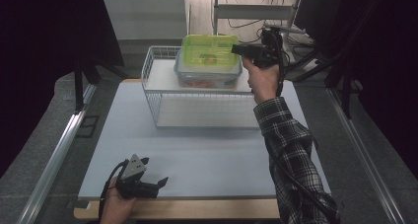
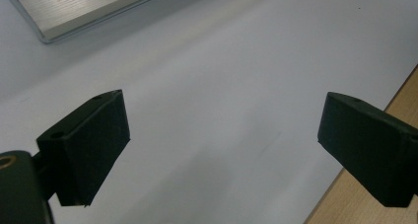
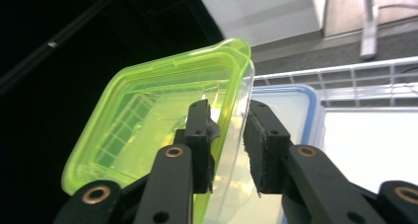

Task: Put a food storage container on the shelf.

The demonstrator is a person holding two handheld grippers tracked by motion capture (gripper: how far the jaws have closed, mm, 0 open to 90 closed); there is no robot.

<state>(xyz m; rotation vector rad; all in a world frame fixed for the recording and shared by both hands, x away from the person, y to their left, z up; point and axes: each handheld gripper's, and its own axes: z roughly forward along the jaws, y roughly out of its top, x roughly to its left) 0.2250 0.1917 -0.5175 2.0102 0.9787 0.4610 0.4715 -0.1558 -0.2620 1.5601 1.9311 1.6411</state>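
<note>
The surface [image 1: 207,160] is a pale grey-white sheet over a wooden board, whose bare wooden edge shows along the near side. A white wire rack [image 1: 157,93] stands on the far half of it, with an upper shelf and a lower level beneath.

On the upper shelf of the rack sits a clear container with a blue rim [image 1: 207,78], with something red showing through its wall. Above it is a clear container with a green lid [image 1: 209,50], tilted in the right claw view, where its green lid faces left and its clear body faces right, with the blue-rimmed container [image 3: 296,103] just behind it.

A plaid sleeve [image 1: 291,145] reaches forward from the bottom right, and its hand [image 1: 263,78] holds the right claw [image 1: 241,50] up at the right edge of the green-lidded container. In the right claw view, the right claw [image 3: 229,142] is narrowed onto the rim of the green-lidded container [image 3: 162,125], one jaw on the lid side and one on the clear side.

The left claw [image 1: 160,182] rests low at the near left of the surface, held by the other hand [image 1: 116,204]. In its own view the left claw [image 2: 222,145] is spread wide over bare surface [image 2: 222,61], holding nothing.
</note>
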